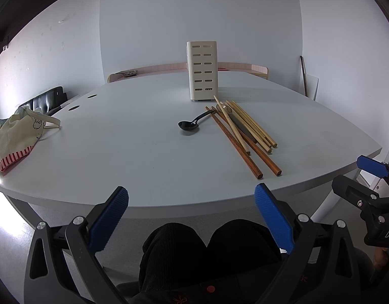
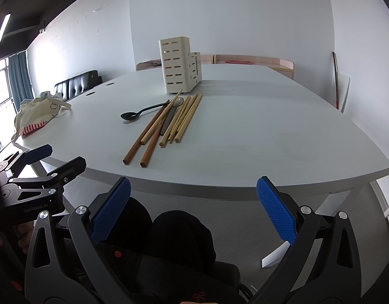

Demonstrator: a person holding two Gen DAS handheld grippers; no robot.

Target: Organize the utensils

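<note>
Both sets of jaws gape wide with nothing in them: left gripper (image 1: 191, 204), right gripper (image 2: 194, 195). Chopsticks (image 2: 169, 124) and black spoon (image 2: 141, 112) lie on the bench (image 2: 270, 126) ahead of them, cream holder (image 2: 179, 65) standing farther back (upright).

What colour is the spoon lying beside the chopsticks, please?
Glossy black spoon; clearest in the left wrist view.

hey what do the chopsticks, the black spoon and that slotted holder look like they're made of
Chopsticks: wood or bamboo, matte; some pale tan, two darker reddish-brown, with cut round ends. Black spoon: probably glossy plastic, since its bowl shows reflections; coated metal is possible. Slotted holder: likely molded plastic, cream, smooth, with even slots and rounded corners.
</note>
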